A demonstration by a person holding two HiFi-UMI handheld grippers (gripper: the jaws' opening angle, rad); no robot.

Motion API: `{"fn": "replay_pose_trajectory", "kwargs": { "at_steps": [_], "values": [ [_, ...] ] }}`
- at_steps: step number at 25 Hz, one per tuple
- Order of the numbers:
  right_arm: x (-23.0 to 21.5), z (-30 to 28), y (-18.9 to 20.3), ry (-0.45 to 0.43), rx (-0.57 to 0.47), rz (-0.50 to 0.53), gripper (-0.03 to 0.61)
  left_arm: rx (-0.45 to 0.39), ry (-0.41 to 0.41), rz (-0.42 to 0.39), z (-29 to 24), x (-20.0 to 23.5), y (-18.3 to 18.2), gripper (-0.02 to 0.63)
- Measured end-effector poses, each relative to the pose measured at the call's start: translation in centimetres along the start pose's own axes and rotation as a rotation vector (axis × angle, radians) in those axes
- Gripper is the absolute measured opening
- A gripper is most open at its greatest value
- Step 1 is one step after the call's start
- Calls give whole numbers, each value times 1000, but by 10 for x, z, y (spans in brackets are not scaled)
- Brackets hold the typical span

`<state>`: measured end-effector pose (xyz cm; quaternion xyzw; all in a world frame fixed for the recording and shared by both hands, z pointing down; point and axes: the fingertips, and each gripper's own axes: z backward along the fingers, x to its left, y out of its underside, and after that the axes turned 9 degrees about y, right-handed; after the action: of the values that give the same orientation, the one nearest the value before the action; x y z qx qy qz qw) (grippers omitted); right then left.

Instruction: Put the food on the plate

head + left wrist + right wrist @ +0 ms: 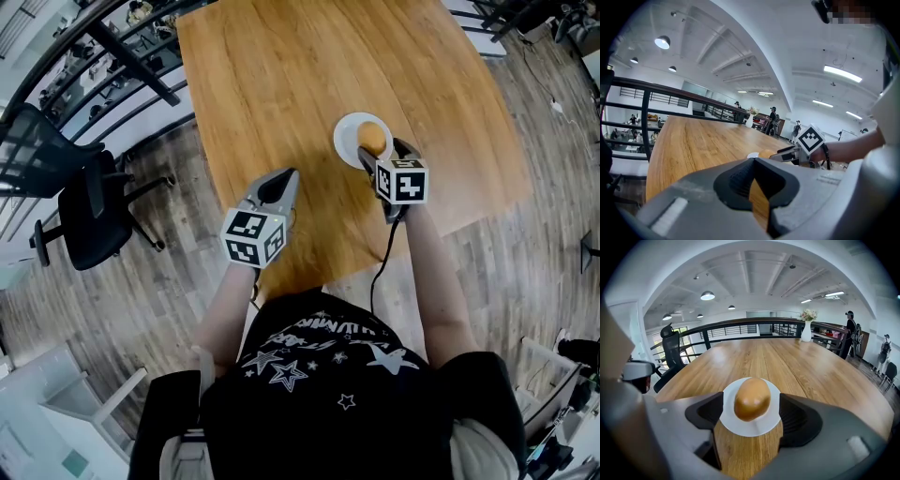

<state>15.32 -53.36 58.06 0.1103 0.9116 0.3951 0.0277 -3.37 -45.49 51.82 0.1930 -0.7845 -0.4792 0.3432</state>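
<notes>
A golden-brown bread roll [752,398] lies on a small white plate [749,429] on the wooden table [281,75]. My right gripper [751,415] is open, one jaw on each side of the plate, and neither pad touches the roll. From the head view the roll [372,138] and plate [344,131] sit right of the table's middle, with the right gripper [382,152] at the plate's near edge. My left gripper [285,175] hovers over the table to the plate's left. Its jaws [753,161] meet at the tips, holding nothing.
A black office chair [89,211] stands on the floor left of the table, beside a dark railing [103,75]. A white vase of flowers [806,331] stands at the table's far end. Several people stand far off behind it.
</notes>
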Motion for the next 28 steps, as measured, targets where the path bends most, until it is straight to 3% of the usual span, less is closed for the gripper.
{"fn": "replay_pose_trajectory", "kwargs": {
  "at_steps": [16,28],
  "values": [
    [1,75,20,-16,-97,-53,376,-46,-5,-44,37,-51,3,2],
    [23,164,68,-67,-170,-64,349,-47,-9,-77,84,-127,37,2]
  ]
}}
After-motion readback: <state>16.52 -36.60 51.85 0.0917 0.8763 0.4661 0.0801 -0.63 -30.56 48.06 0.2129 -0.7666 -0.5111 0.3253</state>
